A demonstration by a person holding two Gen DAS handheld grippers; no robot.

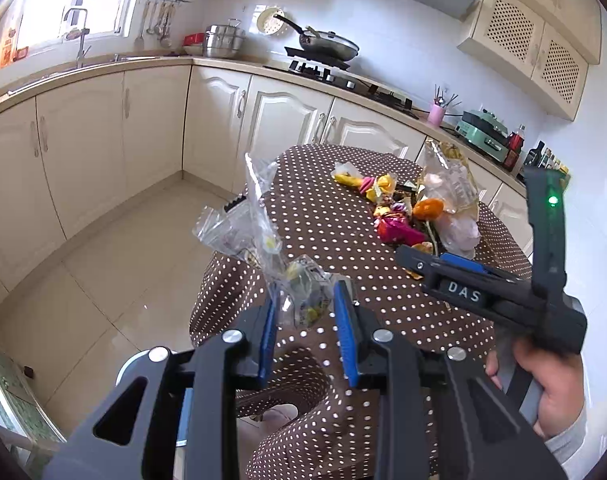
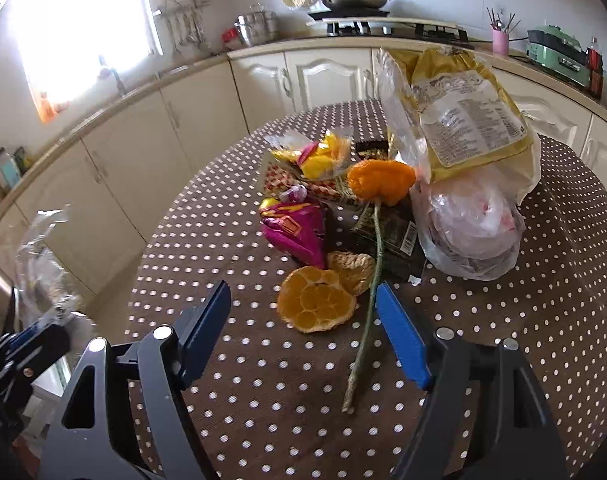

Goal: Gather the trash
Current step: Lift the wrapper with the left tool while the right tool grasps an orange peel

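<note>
Left gripper (image 1: pixel 307 312): fingers pinch a clear plastic wrapper (image 1: pixel 259 236).
Right gripper (image 2: pixel 303 336): fingers spread wide, empty.
Orange peel (image 2: pixel 315 304): worktop (image 2: pixel 223 400), 12 o'clock of right fingers.

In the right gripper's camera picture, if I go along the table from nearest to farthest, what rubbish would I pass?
Flower stem end → orange peel → pink wrapper → orange flower head → yellow wrapper → big yellow bag.

Bright daylight blows out the window (image 2: pixel 83 28), edges curve strongly, and the corners go dark.
</note>
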